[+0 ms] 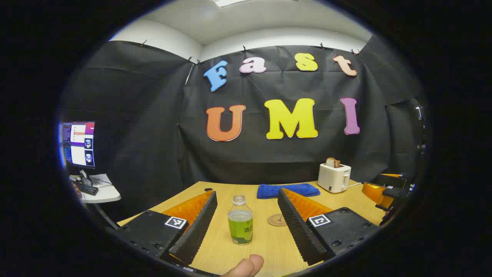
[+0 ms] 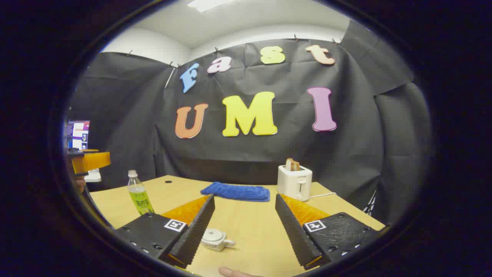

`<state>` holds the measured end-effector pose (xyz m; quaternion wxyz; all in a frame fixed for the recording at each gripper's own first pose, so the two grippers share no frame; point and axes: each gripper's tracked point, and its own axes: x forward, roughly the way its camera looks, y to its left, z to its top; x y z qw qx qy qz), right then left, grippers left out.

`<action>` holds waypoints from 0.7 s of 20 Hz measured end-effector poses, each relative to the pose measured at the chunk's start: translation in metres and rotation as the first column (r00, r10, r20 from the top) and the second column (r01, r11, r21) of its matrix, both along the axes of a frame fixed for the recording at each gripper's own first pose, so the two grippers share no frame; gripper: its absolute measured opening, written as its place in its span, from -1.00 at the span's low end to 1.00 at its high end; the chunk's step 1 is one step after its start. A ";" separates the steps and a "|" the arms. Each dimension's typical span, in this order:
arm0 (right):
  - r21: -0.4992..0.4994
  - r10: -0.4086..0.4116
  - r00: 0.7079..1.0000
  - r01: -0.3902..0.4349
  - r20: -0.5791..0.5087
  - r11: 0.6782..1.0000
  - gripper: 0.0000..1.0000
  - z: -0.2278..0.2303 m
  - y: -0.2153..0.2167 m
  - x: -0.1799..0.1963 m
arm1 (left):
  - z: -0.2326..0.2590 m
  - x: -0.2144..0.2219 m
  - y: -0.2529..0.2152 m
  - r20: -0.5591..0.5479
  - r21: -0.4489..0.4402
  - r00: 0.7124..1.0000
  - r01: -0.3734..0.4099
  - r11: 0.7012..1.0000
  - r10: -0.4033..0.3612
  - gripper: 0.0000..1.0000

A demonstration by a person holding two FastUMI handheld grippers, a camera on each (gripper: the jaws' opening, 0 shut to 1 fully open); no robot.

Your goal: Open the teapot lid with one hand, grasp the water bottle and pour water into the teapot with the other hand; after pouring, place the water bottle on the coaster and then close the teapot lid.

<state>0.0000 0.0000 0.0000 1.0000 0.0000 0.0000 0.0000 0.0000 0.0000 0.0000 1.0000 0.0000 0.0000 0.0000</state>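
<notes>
A clear water bottle (image 1: 240,220) with a green label and no cap stands upright on the wooden table, between my left gripper's (image 1: 246,227) open fingers without touching them. A round coaster (image 1: 277,220) lies just right of the bottle. In the right gripper view the same bottle (image 2: 140,194) stands far left. A small white teapot (image 2: 215,238) with its lid on sits low between my right gripper's (image 2: 242,231) open fingers, close to the left finger. The other gripper (image 2: 90,161) shows at that view's left edge, and my right gripper (image 1: 384,192) appears at the left gripper view's right edge.
A folded blue cloth (image 1: 287,190) lies at the table's back, with a white toaster (image 1: 334,177) holding a bread slice to its right. A monitor (image 1: 78,144) and a small white side table (image 1: 98,192) stand off to the left. A fingertip (image 1: 246,265) shows at the bottom.
</notes>
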 end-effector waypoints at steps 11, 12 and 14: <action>-0.064 0.029 1.000 -0.029 0.004 0.998 0.91 -0.007 0.016 0.001 | -0.015 0.014 -0.001 -0.036 0.021 0.999 0.012 1.000 -0.011 0.98; -0.063 0.030 1.000 -0.030 -0.002 0.998 0.90 -0.009 0.017 0.003 | -0.017 0.014 -0.002 -0.041 0.020 0.999 0.015 1.000 -0.014 0.98; -0.056 0.031 0.999 -0.032 -0.009 0.998 0.90 -0.011 0.016 0.004 | -0.022 0.015 -0.003 -0.056 0.020 0.998 0.020 1.000 -0.019 0.98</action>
